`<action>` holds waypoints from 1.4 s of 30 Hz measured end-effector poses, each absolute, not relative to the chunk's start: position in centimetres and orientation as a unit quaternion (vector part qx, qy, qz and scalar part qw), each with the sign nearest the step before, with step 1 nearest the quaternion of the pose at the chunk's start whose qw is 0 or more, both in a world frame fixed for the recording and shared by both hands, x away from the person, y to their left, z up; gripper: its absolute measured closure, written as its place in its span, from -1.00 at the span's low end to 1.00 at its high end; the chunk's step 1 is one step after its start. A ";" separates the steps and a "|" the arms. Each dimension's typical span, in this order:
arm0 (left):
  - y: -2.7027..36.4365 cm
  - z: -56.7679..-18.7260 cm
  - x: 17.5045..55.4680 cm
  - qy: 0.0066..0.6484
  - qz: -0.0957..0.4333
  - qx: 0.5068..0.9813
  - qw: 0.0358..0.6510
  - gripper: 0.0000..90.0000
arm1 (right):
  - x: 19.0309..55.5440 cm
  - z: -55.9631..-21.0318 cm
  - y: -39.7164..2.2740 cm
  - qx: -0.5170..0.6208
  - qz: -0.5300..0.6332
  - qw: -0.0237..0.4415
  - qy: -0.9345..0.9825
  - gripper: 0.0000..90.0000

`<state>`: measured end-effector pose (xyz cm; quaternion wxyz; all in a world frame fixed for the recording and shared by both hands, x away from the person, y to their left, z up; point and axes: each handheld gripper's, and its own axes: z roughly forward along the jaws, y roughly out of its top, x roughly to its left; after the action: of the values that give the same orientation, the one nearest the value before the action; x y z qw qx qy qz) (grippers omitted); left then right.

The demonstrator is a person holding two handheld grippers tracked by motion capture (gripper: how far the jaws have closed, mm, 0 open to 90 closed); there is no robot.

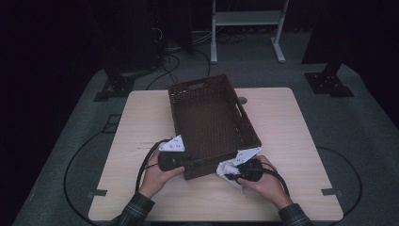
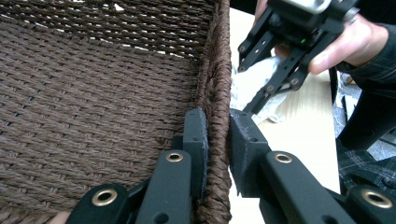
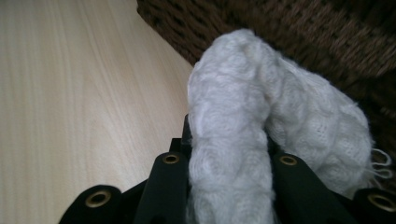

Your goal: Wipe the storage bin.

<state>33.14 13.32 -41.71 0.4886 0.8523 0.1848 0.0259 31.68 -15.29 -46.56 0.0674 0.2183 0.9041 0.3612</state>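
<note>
A brown woven basket (image 1: 176,96) stands in the middle of the light wooden table (image 1: 291,127). My left gripper (image 2: 217,135) is shut on the basket's near wall (image 2: 215,84), one jaw inside and one outside. My right gripper (image 1: 234,173) sits just outside the basket's near right corner, shut on a bunched white knitted cloth (image 3: 243,130). In the high view the white cloth (image 1: 227,168) lies crumpled by that corner. The right gripper (image 2: 261,93) and its hand also appear farther off in the left gripper view.
The basket's inside (image 1: 207,120) looks bare. Bare tabletop lies to the left and right of the basket. Beyond the table stand a white frame (image 1: 247,28), dark stand bases (image 1: 329,82) and cables (image 1: 169,61) on the grey floor.
</note>
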 end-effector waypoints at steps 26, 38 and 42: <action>13.3 -41.7 33.2 0.184 0.026 0.853 0.488 0.72 | 30.6 -42.0 -15.3 0.190 0.429 0.090 0.878 0.66; 13.3 -41.7 33.1 0.186 0.025 0.853 0.488 0.72 | 30.5 -40.5 -14.9 0.179 0.452 0.081 0.870 0.66; 13.3 -41.7 33.1 0.186 0.025 0.853 0.488 0.72 | 30.8 -41.5 -14.6 0.180 0.440 0.069 0.877 0.66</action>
<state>33.10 13.31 -41.71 0.4875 0.8528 0.1858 0.0247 30.76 -14.58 -41.52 0.0689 0.1800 0.8771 0.4399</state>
